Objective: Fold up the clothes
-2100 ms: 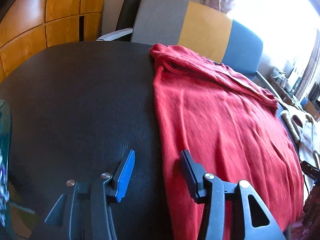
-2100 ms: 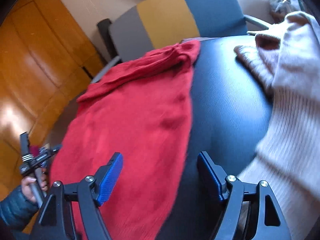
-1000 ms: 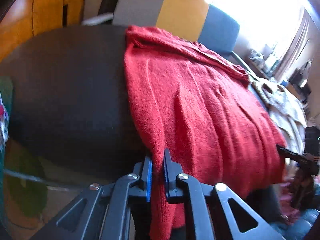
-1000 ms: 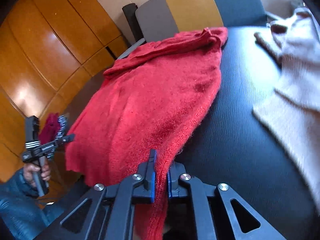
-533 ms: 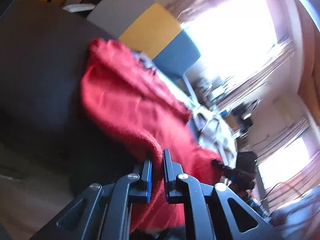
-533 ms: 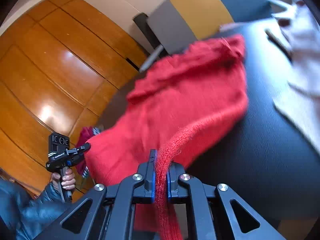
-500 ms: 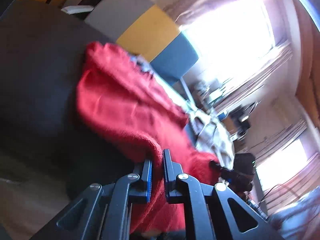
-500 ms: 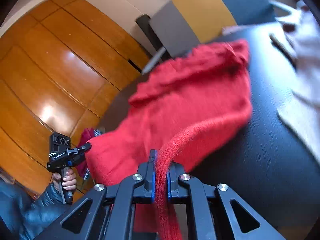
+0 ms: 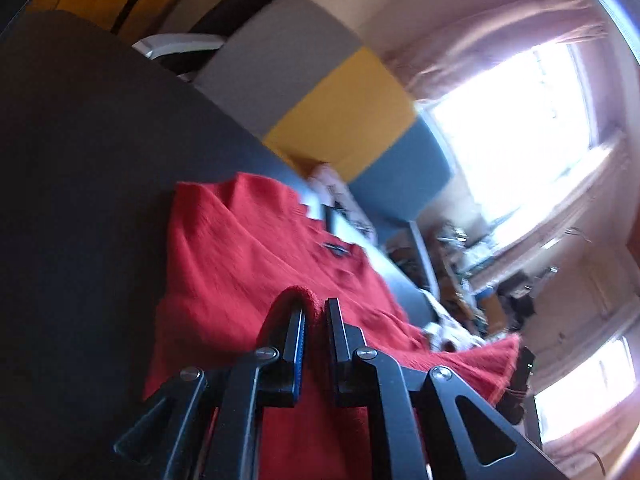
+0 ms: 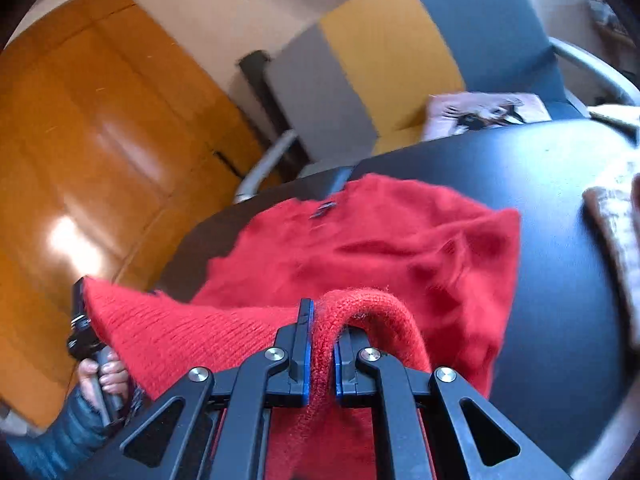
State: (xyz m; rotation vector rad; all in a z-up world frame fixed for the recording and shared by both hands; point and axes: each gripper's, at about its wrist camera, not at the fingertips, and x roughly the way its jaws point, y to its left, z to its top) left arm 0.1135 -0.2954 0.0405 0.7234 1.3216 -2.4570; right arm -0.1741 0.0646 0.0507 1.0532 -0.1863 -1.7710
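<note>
1. Left gripper (image 9: pixel 315 312): fingers drawn together, pinching a rolled edge of the red sweater (image 9: pixel 256 256); a hump of knit rises just above the fingertips and between them.
2. Beyond the left fingertips the sweater spreads over the dark table (image 9: pixel 80 168), its far edge doubled over; a small dark tag sits near the collar, ahead and slightly right of the tips.
3. To the right of the left fingers a lifted corner of red knit hangs in the air, held at the other gripper (that tool mostly hidden behind the cloth).
4. Right gripper (image 10: pixel 321 316): fingers clamped on a thick red hem, which loops up over the right finger (image 10: pixel 344 344) and falls back down beside it.
5. From the left finger of this gripper a taut band of sweater (image 10: pixel 380 248) runs away leftward to the other gripper (image 10: pixel 80 320), gripped by a hand (image 10: pixel 104 372) in a dark sleeve.
6. Ahead of the right fingertips the rest of the garment lies bunched on the table (image 10: pixel 560 320).
7. Far right of the right fingers: a cream knit garment (image 10: pixel 616 216) on the table edge, apart from the red one.
8. Past the table, straight ahead: a chair (image 10: pixel 384 52) with grey, yellow and blue panels; a printed cushion (image 10: pixel 484 112) on its seat. Wooden panelling (image 10: pixel 88 128) to the left (picture blurred).
</note>
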